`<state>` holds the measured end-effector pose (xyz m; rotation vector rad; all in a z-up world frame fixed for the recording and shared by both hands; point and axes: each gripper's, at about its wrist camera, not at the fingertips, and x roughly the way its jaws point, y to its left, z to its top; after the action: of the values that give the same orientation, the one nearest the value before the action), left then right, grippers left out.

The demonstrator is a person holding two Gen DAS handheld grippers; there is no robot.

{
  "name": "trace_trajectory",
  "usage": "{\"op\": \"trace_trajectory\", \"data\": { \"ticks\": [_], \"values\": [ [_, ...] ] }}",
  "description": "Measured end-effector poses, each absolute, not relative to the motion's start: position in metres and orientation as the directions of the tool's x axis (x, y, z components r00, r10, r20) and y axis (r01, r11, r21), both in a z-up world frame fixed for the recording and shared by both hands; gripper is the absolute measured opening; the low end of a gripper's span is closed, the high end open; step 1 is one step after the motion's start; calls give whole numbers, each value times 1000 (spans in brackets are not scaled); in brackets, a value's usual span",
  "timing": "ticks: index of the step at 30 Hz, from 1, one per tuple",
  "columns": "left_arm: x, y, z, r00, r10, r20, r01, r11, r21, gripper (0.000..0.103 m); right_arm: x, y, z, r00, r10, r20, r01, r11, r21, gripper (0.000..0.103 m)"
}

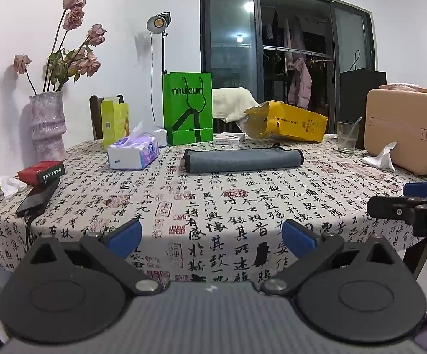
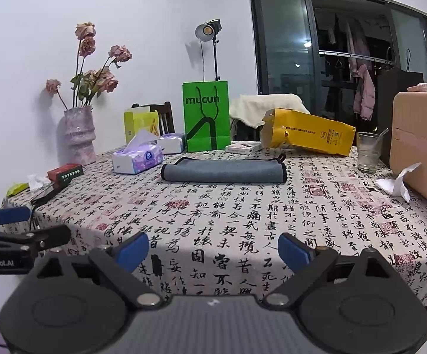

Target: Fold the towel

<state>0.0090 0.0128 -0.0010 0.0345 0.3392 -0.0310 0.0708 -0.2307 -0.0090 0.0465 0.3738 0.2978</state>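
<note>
From the left wrist: left gripper (image 1: 212, 236) hovering over the near table edge, blue pads (image 1: 125, 237) spread wide, holding nothing. Gray towel (image 1: 243, 160) lying folded into a long strip on the calligraphy tablecloth (image 1: 213, 206), well ahead, between tissue pack (image 1: 133, 153) and drinking glass (image 1: 346, 137), just before the green paper bag (image 1: 187, 107).

From the right wrist: right gripper (image 2: 213, 249) likewise gaping, empty, near the table edge; towel (image 2: 223, 171) lying far ahead, untouched.

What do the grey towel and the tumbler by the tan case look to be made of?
Grey towel: soft matte cloth, likely microfibre; it lies folded with rounded edges, dark stitched trim and a hanging loop. Tumbler: clear glass or hard plastic; a straw inside shows through it.
</note>
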Motion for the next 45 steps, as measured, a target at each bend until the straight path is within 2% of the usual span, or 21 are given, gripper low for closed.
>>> {"op": "trace_trajectory", "data": {
  "ticks": [22,45],
  "values": [
    [-6,5,-7,931,-37,-364,61,997,53,103,40,-230,-12,889,317,-331,-304,948,93,95],
    [-13,0,-5,940,-28,-340,61,994,86,103,26,-231,-14,900,300,-318,-288,954,86,95]
  ]
}}
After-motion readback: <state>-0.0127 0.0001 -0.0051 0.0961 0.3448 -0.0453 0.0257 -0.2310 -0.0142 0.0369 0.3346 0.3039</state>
